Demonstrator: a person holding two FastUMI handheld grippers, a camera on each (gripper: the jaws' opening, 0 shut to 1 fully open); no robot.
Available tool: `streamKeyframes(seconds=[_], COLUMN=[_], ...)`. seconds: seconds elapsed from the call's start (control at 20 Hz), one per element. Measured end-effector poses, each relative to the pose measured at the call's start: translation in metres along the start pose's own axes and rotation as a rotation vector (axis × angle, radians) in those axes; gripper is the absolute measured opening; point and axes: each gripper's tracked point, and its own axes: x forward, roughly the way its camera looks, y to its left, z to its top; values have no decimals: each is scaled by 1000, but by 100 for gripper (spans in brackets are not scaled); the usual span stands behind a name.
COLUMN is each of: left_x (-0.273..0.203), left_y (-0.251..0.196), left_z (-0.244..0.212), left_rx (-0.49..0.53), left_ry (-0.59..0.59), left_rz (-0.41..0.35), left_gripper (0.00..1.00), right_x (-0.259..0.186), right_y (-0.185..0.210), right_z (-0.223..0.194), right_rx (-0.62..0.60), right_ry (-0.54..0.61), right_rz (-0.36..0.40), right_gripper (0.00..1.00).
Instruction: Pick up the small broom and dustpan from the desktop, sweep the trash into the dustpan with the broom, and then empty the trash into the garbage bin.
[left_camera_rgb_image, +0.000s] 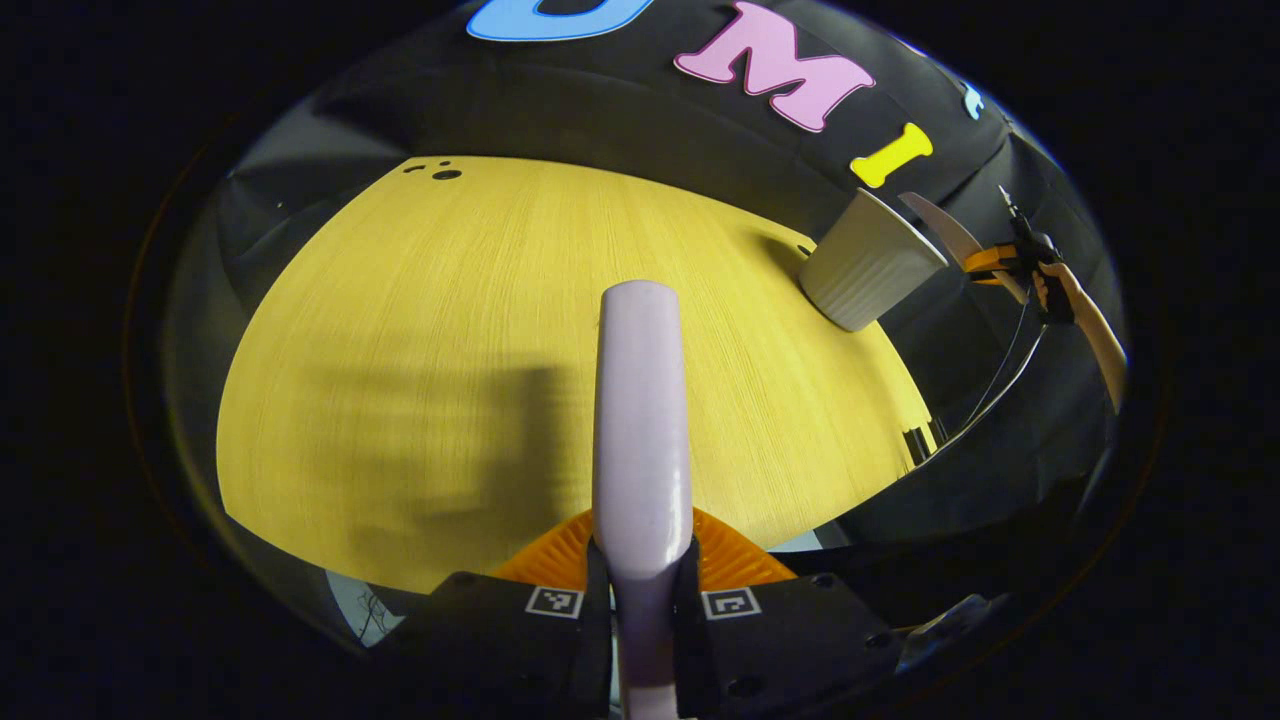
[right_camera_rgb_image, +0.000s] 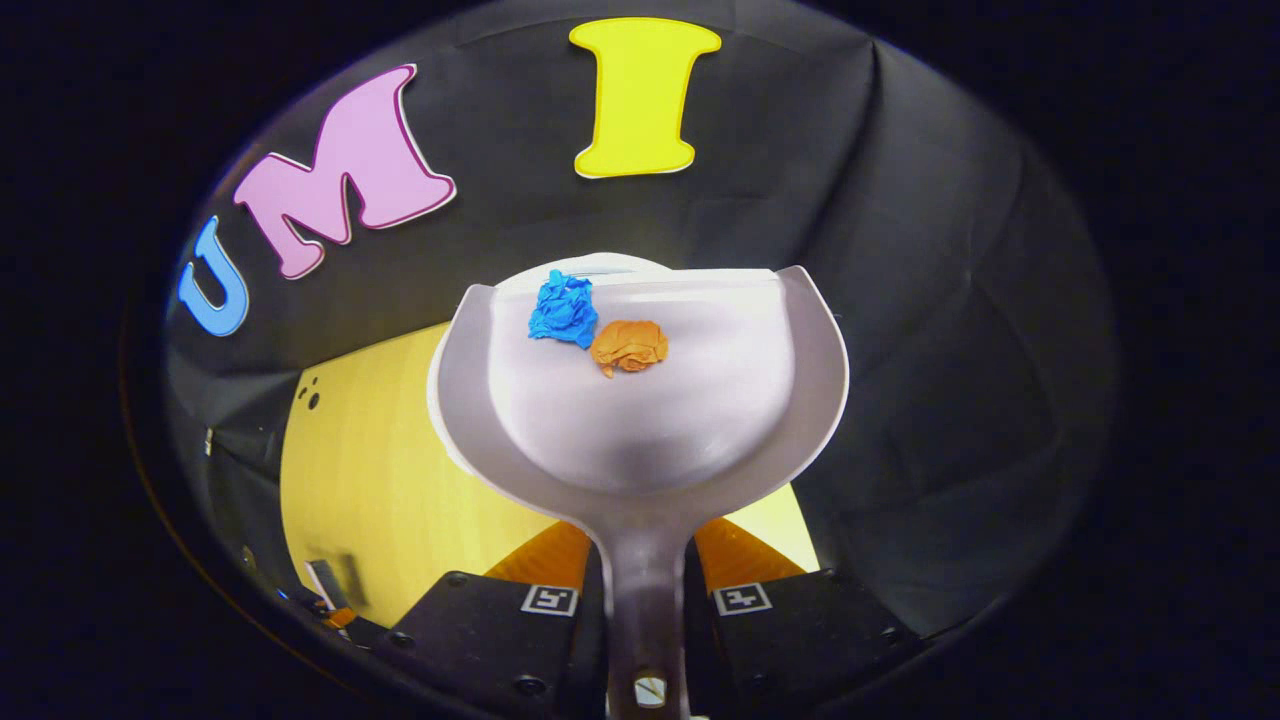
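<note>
In the left gripper view, the left gripper (left_camera_rgb_image: 641, 590) is clamping the pale broom handle (left_camera_rgb_image: 640, 400) between both fingers at the bottom centre; the handle is running straight up the middle of the frame over the yellow wooden desktop (left_camera_rgb_image: 420, 330). At the upper right, the white ribbed garbage bin (left_camera_rgb_image: 868, 262) is standing at the desktop's far edge. Just right of it, the dustpan (left_camera_rgb_image: 945, 232) is showing edge-on, with the right gripper (left_camera_rgb_image: 1010, 262) gripping it.

In the right gripper view, the right gripper (right_camera_rgb_image: 647, 600) is closing both fingers on the dustpan's handle (right_camera_rgb_image: 645, 590) at the bottom centre. The dustpan (right_camera_rgb_image: 640, 420) is sitting mid-frame, carrying a blue paper wad (right_camera_rgb_image: 563, 309) touching an orange paper wad (right_camera_rgb_image: 629, 346) near its front lip. The bin's rim (right_camera_rgb_image: 600, 268) is peeking just behind that lip, and the desktop (right_camera_rgb_image: 370, 470) is lying lower left.
</note>
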Motion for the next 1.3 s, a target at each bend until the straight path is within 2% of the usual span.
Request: streamKeyframes(seconds=[0.1, 0.15, 0.3, 0.35, 0.5, 0.75, 0.8, 0.85, 0.9, 1.0, 1.05, 1.1, 1.15, 1.25, 1.3], left_x=[5, 8, 13, 13, 15, 11, 10, 8, 8, 6, 6, 5, 4, 5, 5], left_y=[0, 1, -5, -6, -3, 6, 8, 9, 12, 21, 22, 23, 24, 25, 25], left_z=[8, 11, 23, 25, 30, 32, 30, 30, 29, 28, 26, 26, 25, 23, 22], left_rx=[19, 23, 8, 8, 22, -33, -41, -44, -44, -51, -69, -86, -99, -109, -107], left_ry=[4, 7, 3, 3, 7, 4, 5, 6, 4, -4, -2, -3, -2, 5, 9], left_rz=[4, 13, 0, -3, 9, 26, 29, 32, 42, 70, 70, 71, 70, 72, 74], left_gripper=[27, 29, 30, 30, 30, 30, 30, 30, 30, 29, 29, 30, 29, 30, 29], right_x=[8, 10, 16, 19, 14, 8, 5, 4, 5, 3, 4, 4, 4, 4, 4], right_y=[-8, -14, -30, -31, -34, -36, -38, -38, -40, -44, -46, -48, -51, -48, -51], right_z=[5, 8, 22, 23, 36, 44, 48, 50, 50, 53, 53, 52, 53, 54, 55], right_rx=[-54, -77, -188, -238, -369, -569, -609, -642, -670, -707, -715, -724, -733, -757, -789], right_ry=[-32, -51, -111, -123, -211, -295, -330, -358, -368, -370, -367, -361, -355, -369, -372], right_rz=[-64, -102, -234, -274, -356, -457, -477, -497, -520, -568, -585, -598, -612, -628, -646], right_gripper=[35, 30, 39, 35, 35, 35, 31, 35, 35, 31, 35, 31, 35, 35, 31])
